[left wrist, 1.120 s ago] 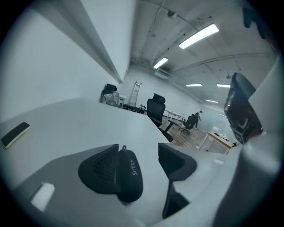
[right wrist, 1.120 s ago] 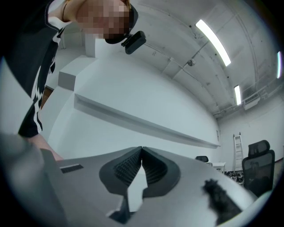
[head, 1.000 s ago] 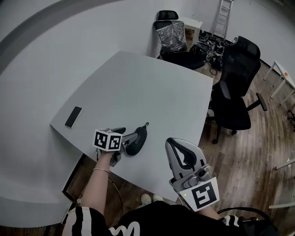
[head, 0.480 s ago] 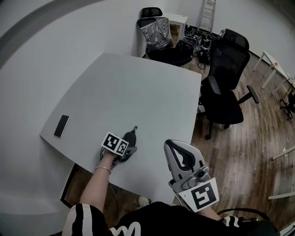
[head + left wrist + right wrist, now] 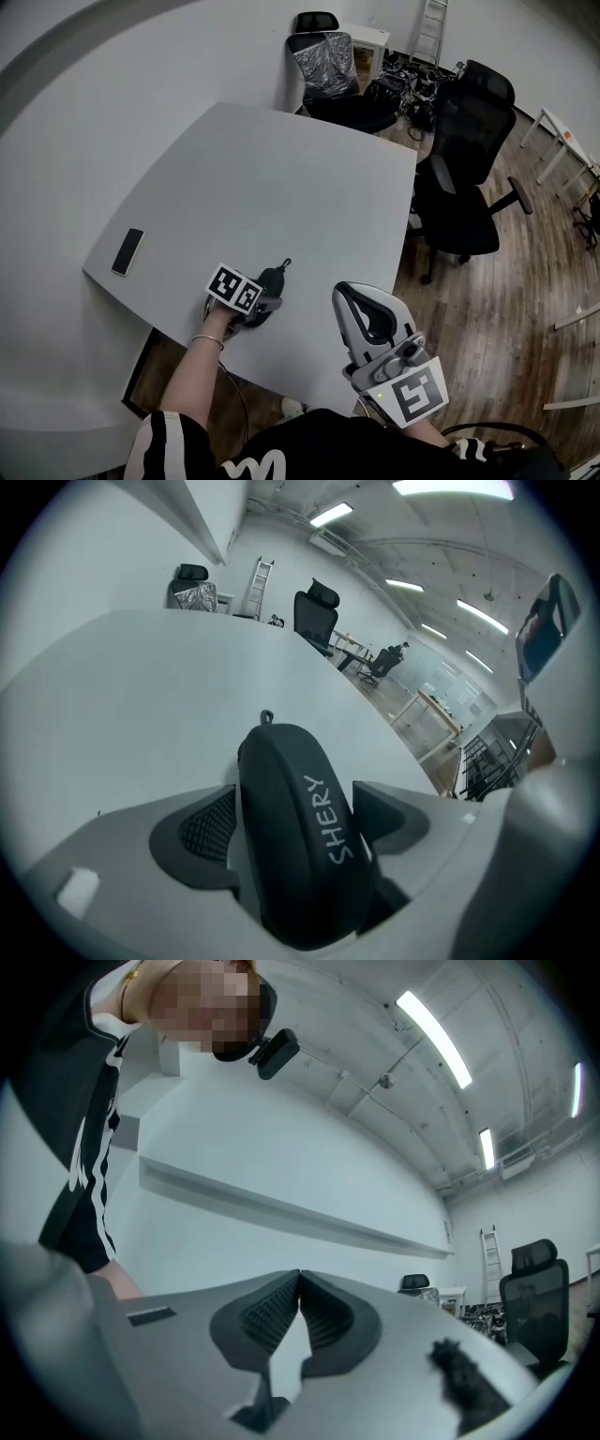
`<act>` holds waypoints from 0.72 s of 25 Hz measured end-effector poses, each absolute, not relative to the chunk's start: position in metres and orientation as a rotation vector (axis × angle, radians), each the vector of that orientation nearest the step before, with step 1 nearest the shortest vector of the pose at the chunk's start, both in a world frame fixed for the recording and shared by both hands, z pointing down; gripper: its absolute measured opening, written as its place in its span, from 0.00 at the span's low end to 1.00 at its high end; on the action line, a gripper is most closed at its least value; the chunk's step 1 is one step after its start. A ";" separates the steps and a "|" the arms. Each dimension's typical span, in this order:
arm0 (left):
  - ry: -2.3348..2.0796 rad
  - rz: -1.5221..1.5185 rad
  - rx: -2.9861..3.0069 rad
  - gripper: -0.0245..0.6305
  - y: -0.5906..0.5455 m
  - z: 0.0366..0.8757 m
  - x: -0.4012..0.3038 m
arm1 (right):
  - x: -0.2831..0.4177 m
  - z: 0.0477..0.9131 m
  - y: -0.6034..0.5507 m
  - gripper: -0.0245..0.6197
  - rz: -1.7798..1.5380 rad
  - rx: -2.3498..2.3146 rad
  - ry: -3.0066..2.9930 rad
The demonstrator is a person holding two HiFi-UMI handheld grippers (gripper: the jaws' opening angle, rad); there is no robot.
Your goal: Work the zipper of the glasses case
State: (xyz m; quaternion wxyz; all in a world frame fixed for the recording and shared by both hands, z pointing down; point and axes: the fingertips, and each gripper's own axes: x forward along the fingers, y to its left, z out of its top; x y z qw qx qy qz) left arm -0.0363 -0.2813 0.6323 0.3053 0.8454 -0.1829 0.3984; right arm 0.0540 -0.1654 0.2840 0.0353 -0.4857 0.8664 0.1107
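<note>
**Case sits loose between the spread left jaws**

The left gripper (image 5: 264, 304) has its jaws released and standing wide. The glasses case (image 5: 291, 846) stands on edge between them without being squeezed. The case is a dark, rounded hard shell with a smooth matte skin. White lettering (image 5: 330, 819) reading "SHERY" runs along its side. A small loop (image 5: 267, 716) sticks out at its far tip. In the head view it lies at the lower left of centre, near the front edge of the pale grey worktop (image 5: 281, 159), with its tip towards the upper right.

The right gripper (image 5: 299, 1279) has its jaws clenched tip to tip with nothing between them. It is held off the worktop at the lower right of the head view.

A phone (image 5: 127, 251) lies at the left of that view, well apart from the case. A black office chair (image 5: 469, 178) stands on the wooden floor at the upper right.

A second ago most of the case lay in the open beside the left gripper. Now the gripper has turned over it and its marker cube covers the near end. The right gripper has kept its place.
</note>
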 end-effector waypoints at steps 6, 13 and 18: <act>-0.523 1.142 2.249 0.68 -0.277 0.645 -0.029 | 0.051 0.291 -0.165 0.05 0.318 -1.494 2.675; -0.693 0.910 2.288 0.59 -0.271 0.633 -0.024 | 0.048 0.289 -0.162 0.05 0.305 -1.491 2.683; -0.706 0.678 2.367 0.58 -0.263 0.598 -0.020 | 0.054 0.290 -0.163 0.05 0.305 -1.525 2.666</act>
